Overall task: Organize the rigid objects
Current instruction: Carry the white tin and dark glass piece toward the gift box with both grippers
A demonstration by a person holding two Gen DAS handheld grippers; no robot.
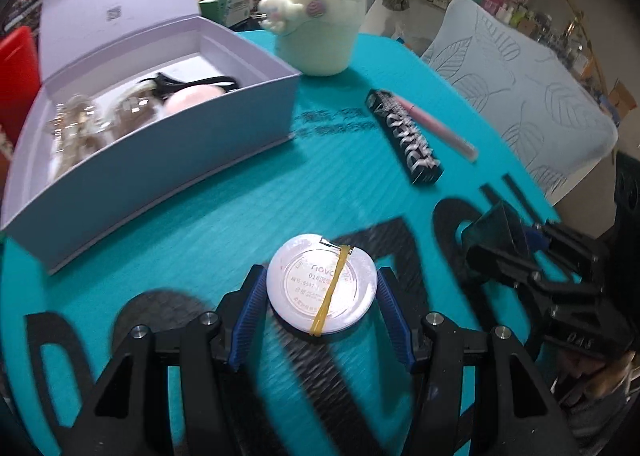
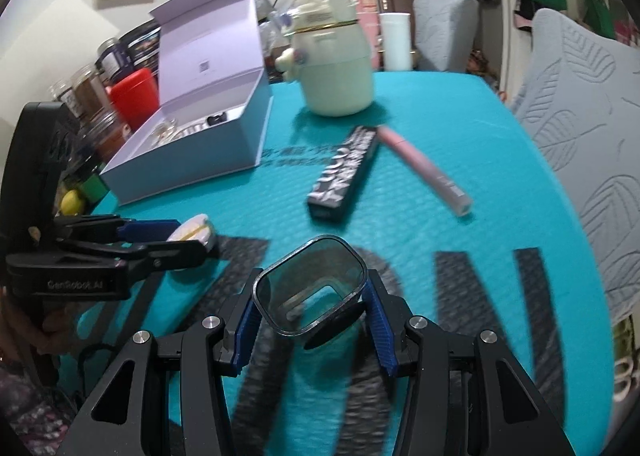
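Left gripper (image 1: 322, 296): its blue-padded fingers (image 1: 250, 308) stand partly open and clamp the round white compact (image 1: 322, 290) from both sides, pads pressed on its rim.
Round white compact: flat, label side up, a yellow rubber band (image 1: 330, 292) stretched across it; it sits between the left fingertips, lifted over the worktop (image 1: 224, 216). In the right wrist view it shows edge-on in that gripper (image 2: 188, 242).
Right gripper (image 2: 310, 296): fingers (image 2: 376, 320) partly open, closed against the two sides of the clear smoky case (image 2: 310, 290).
Clear smoky case: rounded-rectangular, its open mouth toward the camera, held between the right pads above the worktop.
Worktop: covered with a teal mat bearing large black letters.
Lavender box (image 1: 160, 124): lid open, at the far left of the worktop, some small items inside; well apart from both grippers.
Cream bottle (image 1: 324, 12): upright behind the box's right end.
Black carton (image 1: 404, 136): lies flat at mid-right, a pink tube (image 1: 440, 126) just beside it.
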